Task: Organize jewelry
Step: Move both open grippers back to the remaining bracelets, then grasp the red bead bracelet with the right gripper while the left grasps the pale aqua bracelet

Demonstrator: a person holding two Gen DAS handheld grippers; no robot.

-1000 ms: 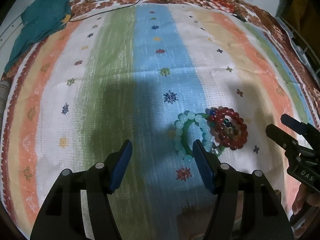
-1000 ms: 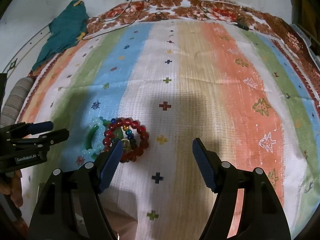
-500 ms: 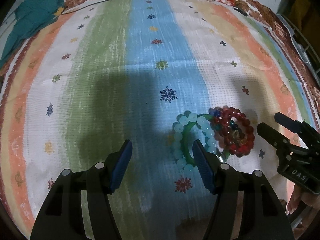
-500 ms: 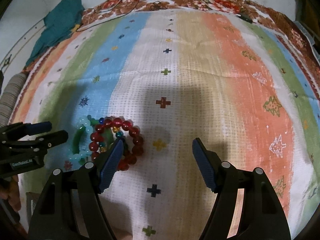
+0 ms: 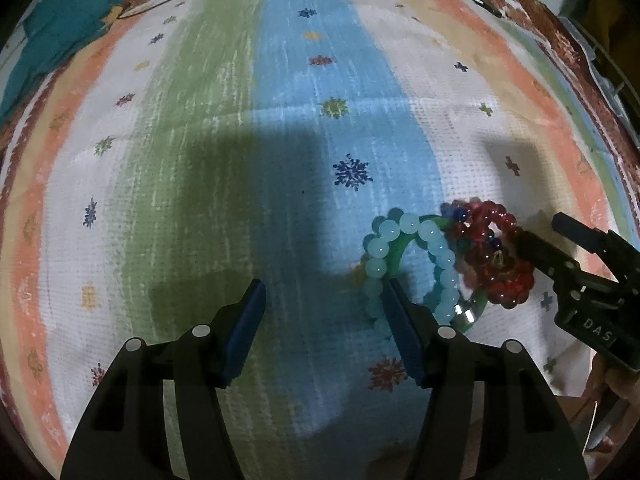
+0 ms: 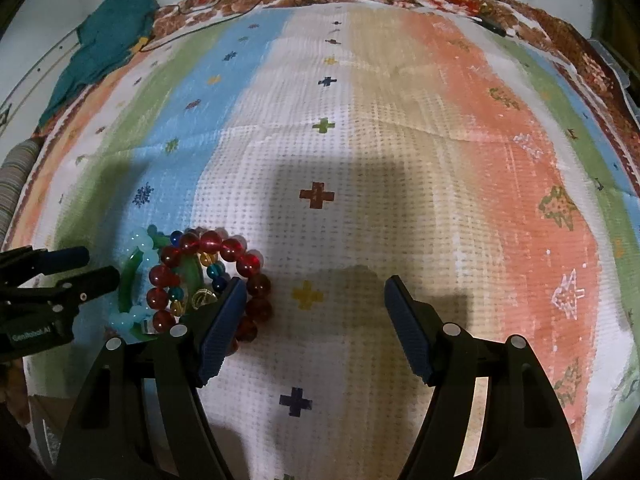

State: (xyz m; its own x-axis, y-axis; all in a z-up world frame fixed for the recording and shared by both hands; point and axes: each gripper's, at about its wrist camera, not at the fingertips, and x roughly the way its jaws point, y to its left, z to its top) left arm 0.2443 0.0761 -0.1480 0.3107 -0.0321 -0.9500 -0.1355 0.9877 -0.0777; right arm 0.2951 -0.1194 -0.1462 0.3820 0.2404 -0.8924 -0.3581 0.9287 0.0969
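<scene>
A heap of bracelets lies on the striped cloth, toward its near edge, where the blue stripe meets the white one. In it are a red bead bracelet (image 6: 212, 280), a pale blue bead bracelet (image 5: 416, 268) and a green bangle (image 5: 396, 256), all touching and partly stacked; a few small coloured beads sit inside the red ring.

The left tongs (image 5: 322, 328) hang with the jaws well apart and nothing between them; their right finger stands just beside the pale blue beads. The right tongs (image 6: 314, 320) are likewise apart and empty, their left finger (image 6: 222, 324) over the near side of the red ring, though I cannot tell whether it touches.

The beads look light, round and glossy, so they will likely slip or roll out of a pinch on a single bead. The bead strings are probably limp and will sag when lifted. The bangle seems stiff and keeps its shape. A sound hold would be across the strand itself, one finger inside the ring and one outside, at a part that lies clear of its neighbours. The red one, lying on top, looks the easiest to free first. Lifting quickly could drag the others along.
</scene>
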